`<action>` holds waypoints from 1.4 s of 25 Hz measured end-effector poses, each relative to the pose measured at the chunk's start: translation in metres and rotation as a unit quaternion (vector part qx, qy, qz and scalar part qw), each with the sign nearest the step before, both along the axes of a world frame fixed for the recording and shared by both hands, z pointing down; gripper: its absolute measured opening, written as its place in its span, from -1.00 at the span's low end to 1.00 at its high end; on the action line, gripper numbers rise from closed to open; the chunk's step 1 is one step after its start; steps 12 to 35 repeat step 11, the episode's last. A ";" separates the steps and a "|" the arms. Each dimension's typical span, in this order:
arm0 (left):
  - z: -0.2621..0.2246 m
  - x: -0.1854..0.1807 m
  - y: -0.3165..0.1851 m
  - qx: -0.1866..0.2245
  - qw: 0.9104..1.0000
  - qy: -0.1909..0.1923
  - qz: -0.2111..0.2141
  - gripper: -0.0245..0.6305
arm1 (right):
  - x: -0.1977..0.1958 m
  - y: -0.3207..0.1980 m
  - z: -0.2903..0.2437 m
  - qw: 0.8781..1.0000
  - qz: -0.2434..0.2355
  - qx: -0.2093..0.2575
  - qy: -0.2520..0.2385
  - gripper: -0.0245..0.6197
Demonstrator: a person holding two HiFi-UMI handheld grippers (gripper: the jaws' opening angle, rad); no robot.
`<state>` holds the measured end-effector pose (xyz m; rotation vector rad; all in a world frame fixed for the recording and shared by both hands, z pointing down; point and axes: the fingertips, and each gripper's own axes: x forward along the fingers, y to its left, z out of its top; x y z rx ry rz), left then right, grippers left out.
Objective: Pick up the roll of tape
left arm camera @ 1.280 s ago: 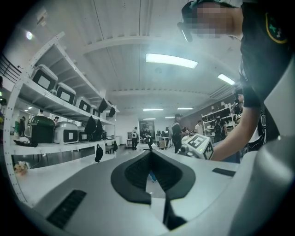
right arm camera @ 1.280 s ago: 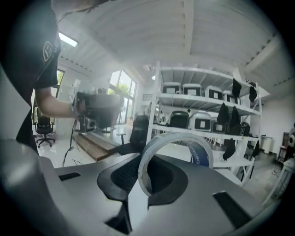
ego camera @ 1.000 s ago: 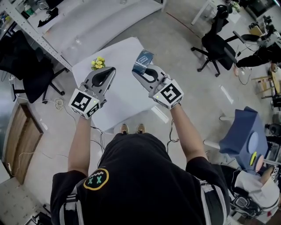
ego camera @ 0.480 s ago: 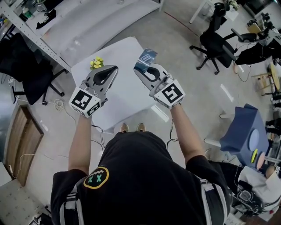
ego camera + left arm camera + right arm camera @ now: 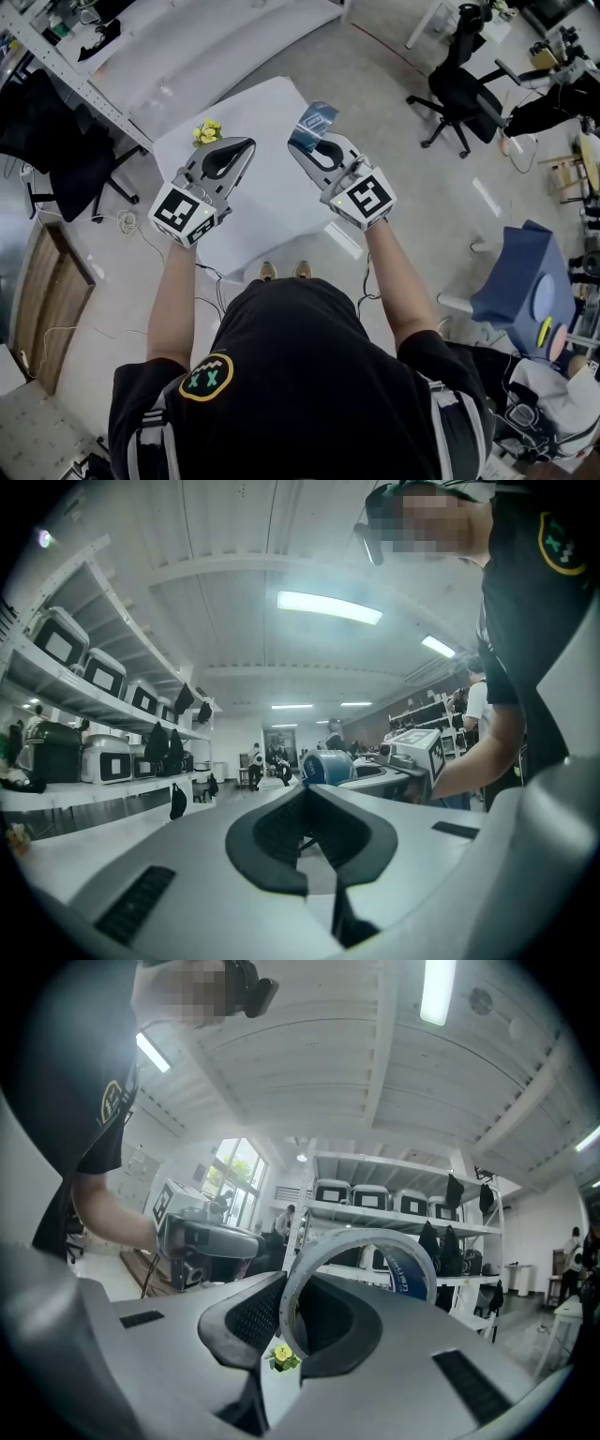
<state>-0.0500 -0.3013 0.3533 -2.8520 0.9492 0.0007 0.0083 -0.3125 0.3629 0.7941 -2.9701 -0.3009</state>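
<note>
The roll of tape (image 5: 312,120), blue outside with a pale ring edge, is held up in the air over the far edge of the white table (image 5: 272,211). My right gripper (image 5: 314,141) is shut on it, pinching the ring's wall. In the right gripper view the tape roll (image 5: 412,1274) stands upright between the jaws of the right gripper (image 5: 296,1309). My left gripper (image 5: 246,145) hovers to the left of it at about the same height, shut and holding nothing. From the left gripper view, the left gripper (image 5: 307,797) has its tips together, with the tape roll (image 5: 328,766) beyond them.
A small bunch of yellow flowers (image 5: 208,133) lies on the table's far left corner. Long white shelving (image 5: 187,56) runs behind the table. Black office chairs (image 5: 459,98) stand at the right, another at the left (image 5: 66,159). A blue object (image 5: 520,291) sits near right.
</note>
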 end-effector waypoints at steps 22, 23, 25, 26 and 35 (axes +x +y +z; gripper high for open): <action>-0.002 0.005 0.001 -0.001 1.000 -0.001 0.007 -0.87 | -0.001 0.003 -0.010 1.000 -0.009 0.020 -0.003 -0.72; -0.002 0.005 0.001 -0.001 1.000 -0.001 0.007 -0.87 | -0.001 0.003 -0.010 1.000 -0.009 0.020 -0.003 -0.72; -0.002 0.005 0.001 -0.001 1.000 -0.001 0.007 -0.87 | -0.001 0.003 -0.010 1.000 -0.009 0.020 -0.003 -0.72; -0.002 0.005 0.001 -0.001 1.000 -0.001 0.007 -0.87 | -0.001 0.003 -0.010 1.000 -0.009 0.020 -0.003 -0.72; -0.002 0.005 0.001 -0.001 1.000 -0.001 0.007 -0.87 | -0.001 0.003 -0.010 1.000 -0.009 0.020 -0.003 -0.72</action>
